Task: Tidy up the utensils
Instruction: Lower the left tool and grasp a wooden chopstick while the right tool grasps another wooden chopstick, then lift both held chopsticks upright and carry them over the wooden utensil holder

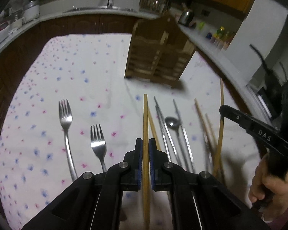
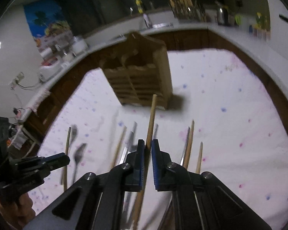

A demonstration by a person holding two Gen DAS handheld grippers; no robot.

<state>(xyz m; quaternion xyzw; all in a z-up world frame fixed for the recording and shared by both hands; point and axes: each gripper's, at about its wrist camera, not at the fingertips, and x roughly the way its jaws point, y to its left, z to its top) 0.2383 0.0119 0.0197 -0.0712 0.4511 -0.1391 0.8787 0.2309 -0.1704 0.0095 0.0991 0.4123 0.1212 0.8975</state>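
Chopsticks are clamped, one in each gripper: left gripper [image 1: 146,143] holds bamboo chopstick [image 1: 145,111], right gripper [image 2: 147,145] another chopstick [image 2: 151,118], both pointing lengthwise toward wooden caddy [image 1: 155,57] ahead.

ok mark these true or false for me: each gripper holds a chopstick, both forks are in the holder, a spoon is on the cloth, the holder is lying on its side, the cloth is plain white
1. Each hand-held gripper holds a wooden chopstick. True: the left hand-held gripper is shut on one chopstick, the right hand-held gripper on another.
2. Both forks are in the wooden holder. False: the two forks lie on the cloth.
3. A metal spoon lies on the cloth. True.
4. The wooden holder lies on its side. False: it stands upright.
5. The cloth is plain white. False: it has small blue and pink flowers.
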